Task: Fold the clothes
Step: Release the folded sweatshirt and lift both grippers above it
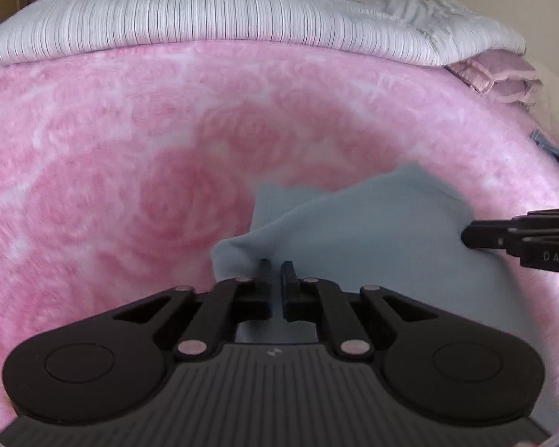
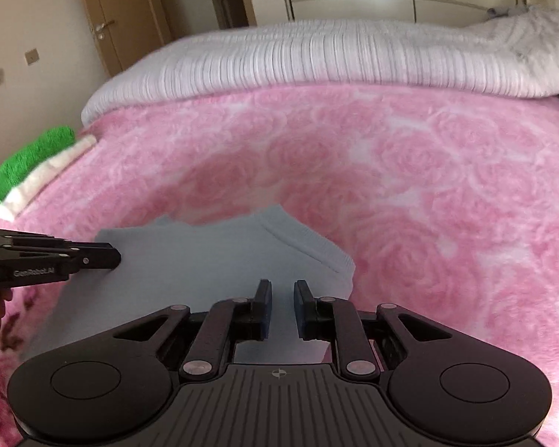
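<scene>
Left tongs: jaws nearly closed, with a fold of the light blue garment bunched at the fingertips; whether the cloth is actually clamped cannot be determined. Right tongs: jaws parted, positioned over the garment's near edge beside its ribbed hem, holding nothing. The garment lies on the pink rose-patterned blanket covering the bed. A striped white duvet is rolled along the far side. A green and white folded cloth rests at the bed's left edge.
</scene>
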`<action>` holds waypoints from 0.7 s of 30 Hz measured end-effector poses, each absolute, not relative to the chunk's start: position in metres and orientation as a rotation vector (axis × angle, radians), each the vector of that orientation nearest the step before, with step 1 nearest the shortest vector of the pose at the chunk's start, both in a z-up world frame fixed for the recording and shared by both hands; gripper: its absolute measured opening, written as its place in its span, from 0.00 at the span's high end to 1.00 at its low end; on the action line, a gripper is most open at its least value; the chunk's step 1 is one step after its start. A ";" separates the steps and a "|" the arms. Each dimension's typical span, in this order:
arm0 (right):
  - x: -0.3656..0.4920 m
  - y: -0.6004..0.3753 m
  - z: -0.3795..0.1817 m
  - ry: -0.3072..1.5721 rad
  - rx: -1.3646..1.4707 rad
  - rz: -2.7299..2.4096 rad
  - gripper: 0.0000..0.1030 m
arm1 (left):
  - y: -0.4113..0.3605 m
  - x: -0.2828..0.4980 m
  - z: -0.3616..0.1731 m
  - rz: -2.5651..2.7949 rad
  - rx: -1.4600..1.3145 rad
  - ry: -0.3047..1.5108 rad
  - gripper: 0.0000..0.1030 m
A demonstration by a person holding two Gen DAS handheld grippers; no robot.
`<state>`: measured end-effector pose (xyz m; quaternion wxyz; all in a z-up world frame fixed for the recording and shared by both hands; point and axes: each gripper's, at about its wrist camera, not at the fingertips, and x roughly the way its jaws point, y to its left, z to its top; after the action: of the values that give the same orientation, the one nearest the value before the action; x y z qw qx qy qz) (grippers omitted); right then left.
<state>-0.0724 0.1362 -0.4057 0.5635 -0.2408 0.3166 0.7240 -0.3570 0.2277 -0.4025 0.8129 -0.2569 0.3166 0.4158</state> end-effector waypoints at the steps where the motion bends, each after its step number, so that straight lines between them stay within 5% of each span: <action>1: -0.074 0.138 -0.412 0.743 -0.591 1.705 0.84 | 0.229 -0.360 -0.407 0.886 -0.556 0.658 0.95; 21: -0.077 0.183 -0.409 0.754 -0.604 1.681 0.83 | 0.263 -0.358 -0.387 0.913 -0.564 0.642 0.95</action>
<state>-0.0768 0.1833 -0.4085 0.5659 -0.2570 0.3206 0.7148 -0.3579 0.2632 -0.3865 0.8109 -0.2638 0.3005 0.4273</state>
